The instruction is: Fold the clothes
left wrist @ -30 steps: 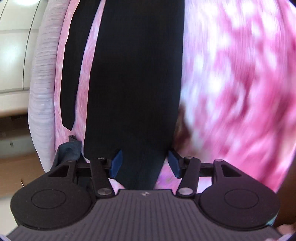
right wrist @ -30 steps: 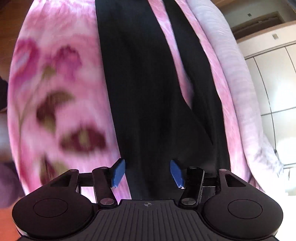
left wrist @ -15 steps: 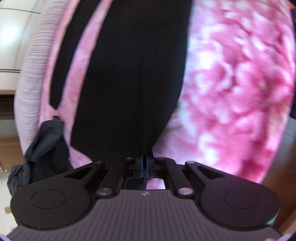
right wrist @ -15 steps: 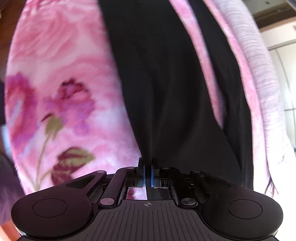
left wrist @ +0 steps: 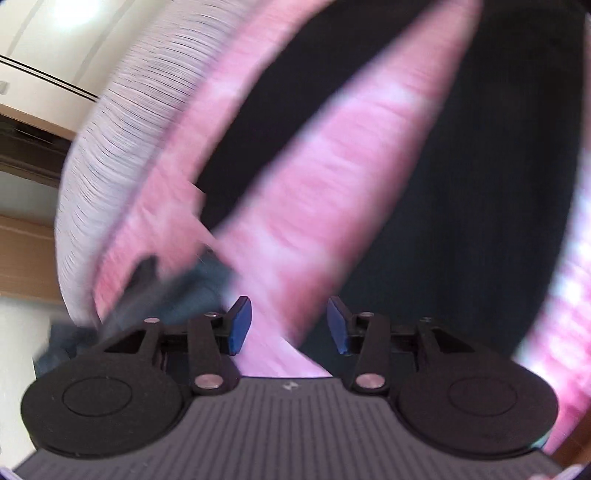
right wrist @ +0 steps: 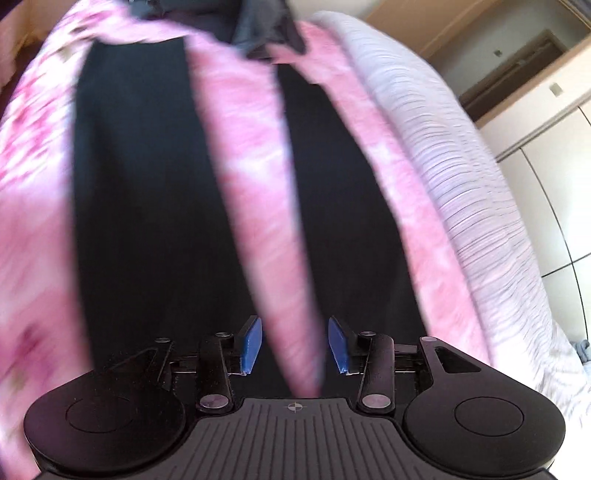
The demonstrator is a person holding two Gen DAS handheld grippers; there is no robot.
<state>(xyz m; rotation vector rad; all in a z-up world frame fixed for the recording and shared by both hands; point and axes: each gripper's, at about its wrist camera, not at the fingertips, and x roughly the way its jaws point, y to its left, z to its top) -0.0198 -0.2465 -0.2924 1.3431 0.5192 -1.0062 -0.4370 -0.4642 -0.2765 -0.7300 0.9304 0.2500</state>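
Both the left hand-held gripper [left wrist: 289, 325] and right hand-held gripper [right wrist: 294, 344] gape wide, holding nothing, over black trousers [right wrist: 147, 206] on the pink blanket [right wrist: 251, 147]. Only the left view shows crumpled grey cloth [left wrist: 184, 291] beside its fingers.

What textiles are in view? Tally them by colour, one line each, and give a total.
Black strips of cloth: 2 (whether they join as one garment is not visible)
Pink floral blanket: 1
Pale ribbed cover: 1
Grey-blue crumpled garment: 1
Total: 5
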